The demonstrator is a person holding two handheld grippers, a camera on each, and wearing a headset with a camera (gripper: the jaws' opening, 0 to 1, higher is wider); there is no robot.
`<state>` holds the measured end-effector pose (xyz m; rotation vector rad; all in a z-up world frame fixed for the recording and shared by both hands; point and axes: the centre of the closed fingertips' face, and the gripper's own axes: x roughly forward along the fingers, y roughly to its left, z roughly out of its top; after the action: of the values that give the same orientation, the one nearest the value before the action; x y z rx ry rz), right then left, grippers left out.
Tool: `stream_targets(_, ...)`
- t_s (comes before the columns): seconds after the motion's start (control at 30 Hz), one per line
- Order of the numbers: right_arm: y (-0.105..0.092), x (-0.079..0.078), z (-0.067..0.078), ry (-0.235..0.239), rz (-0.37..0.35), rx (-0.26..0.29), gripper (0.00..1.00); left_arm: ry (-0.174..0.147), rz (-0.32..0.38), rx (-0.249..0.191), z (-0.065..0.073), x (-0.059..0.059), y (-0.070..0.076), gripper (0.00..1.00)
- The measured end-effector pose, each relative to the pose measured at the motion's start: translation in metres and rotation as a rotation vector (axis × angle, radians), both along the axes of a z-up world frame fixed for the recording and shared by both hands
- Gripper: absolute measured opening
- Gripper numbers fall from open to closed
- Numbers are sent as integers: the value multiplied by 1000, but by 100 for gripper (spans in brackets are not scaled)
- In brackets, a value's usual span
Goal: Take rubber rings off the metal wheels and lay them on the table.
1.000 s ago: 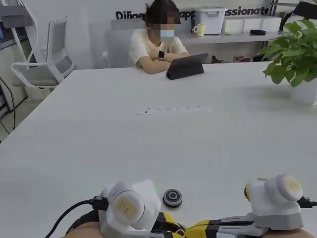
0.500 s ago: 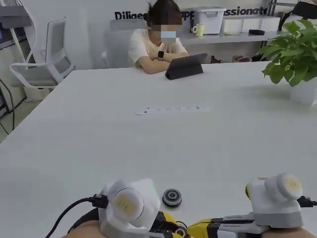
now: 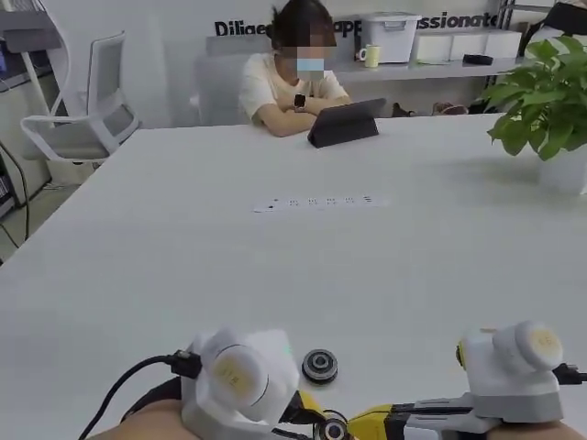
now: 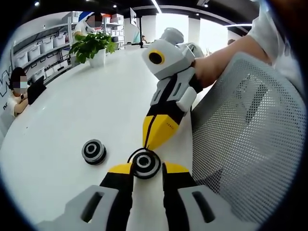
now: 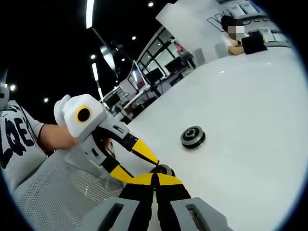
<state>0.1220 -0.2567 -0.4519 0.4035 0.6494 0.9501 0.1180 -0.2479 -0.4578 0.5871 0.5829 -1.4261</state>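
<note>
A loose wheel lies flat on the white table. It is small and round, with a dark band around its shiny metal part. Nothing touches it.

Just beside the loose wheel, on the side near the person who holds the tools, the two grippers meet. The left gripper has its two yellow-tipped jaws set narrow, and they squeeze a second wheel between them. This held wheel is close to the loose wheel, but the two are apart. In the left gripper view the loose wheel sits to the left of the held wheel.

The right gripper comes in from the other side of the held wheel, away from the loose wheel. Its jaws are pressed together to a thin point. That point sits right at the edge of the held wheel. A thin black rubber ring loops out from the held wheel up to that point, so the right gripper seems to pinch the ring. The ring is partly off the wheel and partly still on it. You cannot tell how much of it is off.

Far past the loose wheel, at the other end of the table, a person sits behind a dark tablet. A green plant stands far off to the right of the loose wheel. A grey mesh chair back is beside the grippers.
</note>
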Motion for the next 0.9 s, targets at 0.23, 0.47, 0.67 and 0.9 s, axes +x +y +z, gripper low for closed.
stream_targets(0.23,0,-1,3,-4,5,8,0,1,29,-33,16,5,6,23)
stream_targets(0.47,2,-1,7,-9,14,9,0,9,51,-62,31,4,19,24)
stream_targets(0.67,4,-1,10,-14,23,8,0,27,91,-117,50,5,28,29)
stream_targets(0.9,6,0,17,-25,31,21,0,41,133,-184,71,7,36,36)
